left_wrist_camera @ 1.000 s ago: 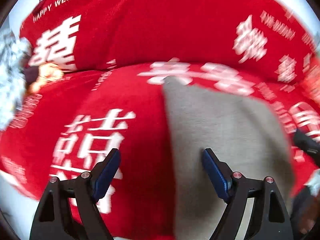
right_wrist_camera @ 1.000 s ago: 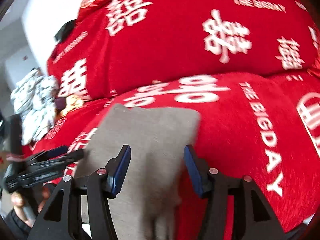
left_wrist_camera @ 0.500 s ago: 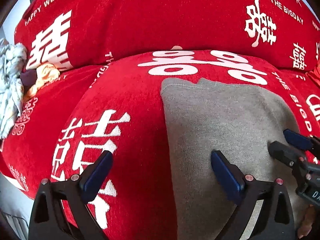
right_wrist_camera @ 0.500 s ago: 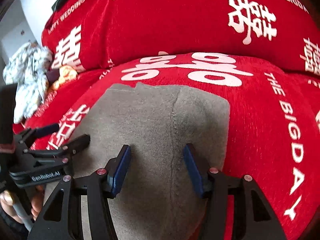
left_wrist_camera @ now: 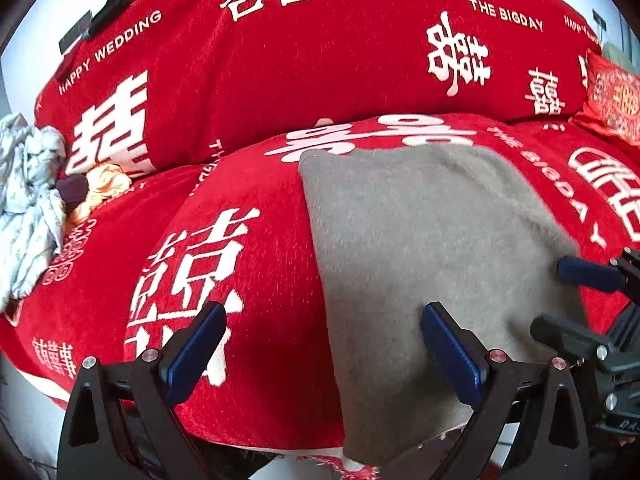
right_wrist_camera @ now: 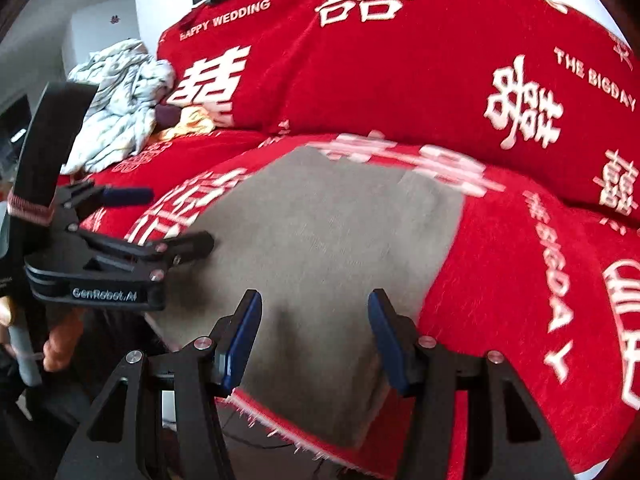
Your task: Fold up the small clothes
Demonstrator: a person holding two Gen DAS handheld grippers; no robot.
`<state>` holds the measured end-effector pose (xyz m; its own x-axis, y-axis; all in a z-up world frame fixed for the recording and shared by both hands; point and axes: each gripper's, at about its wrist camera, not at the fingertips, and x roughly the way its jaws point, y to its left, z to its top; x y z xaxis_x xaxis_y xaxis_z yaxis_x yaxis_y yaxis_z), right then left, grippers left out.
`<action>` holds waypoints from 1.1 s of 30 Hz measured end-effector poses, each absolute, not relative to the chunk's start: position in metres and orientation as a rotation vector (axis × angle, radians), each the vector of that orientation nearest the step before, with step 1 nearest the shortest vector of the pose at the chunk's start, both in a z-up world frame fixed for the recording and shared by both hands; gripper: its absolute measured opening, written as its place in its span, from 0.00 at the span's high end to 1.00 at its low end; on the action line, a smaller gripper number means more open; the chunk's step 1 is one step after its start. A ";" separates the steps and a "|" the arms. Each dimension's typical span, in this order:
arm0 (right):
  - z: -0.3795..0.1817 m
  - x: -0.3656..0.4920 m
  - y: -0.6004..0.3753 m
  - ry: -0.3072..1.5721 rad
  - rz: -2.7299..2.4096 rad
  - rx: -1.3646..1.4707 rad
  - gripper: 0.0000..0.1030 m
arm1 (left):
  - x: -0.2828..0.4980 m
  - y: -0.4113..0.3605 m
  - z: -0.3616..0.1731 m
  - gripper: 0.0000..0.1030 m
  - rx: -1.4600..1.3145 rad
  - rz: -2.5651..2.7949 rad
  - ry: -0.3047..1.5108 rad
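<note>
Item: grey garment (left_wrist_camera: 420, 248), small, lying flat as a smooth rectangle on the red printed sofa cover (left_wrist_camera: 248, 272), its near edge draping over the seat front at 6 o'clock. The flat lay suits either a finished fold or a piece spread for folding; which, cannot tell.

Left hand-held gripper (left_wrist_camera: 324, 354): fingers apart, straddling the garment's left edge, gripping nothing.

Right hand-held gripper (right_wrist_camera: 314, 338): fingers apart, over the garment's near edge, empty.

Heap of crumpled pale clothes (right_wrist_camera: 120, 108) at 10 o'clock against the backrest, well apart.

Containers: none in view.
</note>
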<state>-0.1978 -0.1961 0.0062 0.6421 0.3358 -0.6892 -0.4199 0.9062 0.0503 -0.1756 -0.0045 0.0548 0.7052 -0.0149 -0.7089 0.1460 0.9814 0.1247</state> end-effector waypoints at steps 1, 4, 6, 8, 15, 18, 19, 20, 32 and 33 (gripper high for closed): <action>0.002 -0.198 -0.196 0.765 0.417 -0.128 0.42 | -0.174 -0.004 0.050 0.03 0.178 -0.086 0.793; -0.014 -0.193 -0.202 0.805 0.410 -0.112 0.43 | -0.170 0.000 0.039 0.03 0.157 -0.097 0.824; -0.018 -0.194 -0.205 0.801 0.417 -0.109 0.43 | -0.170 0.001 0.035 0.03 0.150 -0.106 0.825; -0.019 -0.195 -0.203 0.799 0.416 -0.130 0.43 | -0.171 0.001 0.034 0.03 0.155 -0.110 0.820; 0.003 -0.214 -0.194 0.741 0.347 -0.182 0.40 | -0.194 -0.006 0.056 0.03 0.151 -0.097 0.714; 0.015 -0.216 -0.187 0.673 0.326 -0.215 0.28 | -0.194 -0.011 0.063 0.03 0.144 -0.086 0.680; 0.017 -0.213 -0.184 0.664 0.326 -0.229 0.28 | -0.191 -0.012 0.063 0.03 0.150 -0.078 0.681; 0.018 -0.208 -0.181 0.663 0.326 -0.239 0.28 | -0.186 -0.015 0.063 0.03 0.170 -0.051 0.683; 0.016 -0.165 -0.185 0.766 0.350 -0.135 0.26 | -0.162 -0.020 0.053 0.03 0.210 0.008 0.759; 0.021 -0.174 -0.185 0.741 0.340 -0.134 0.26 | -0.169 -0.020 0.059 0.03 0.193 -0.015 0.728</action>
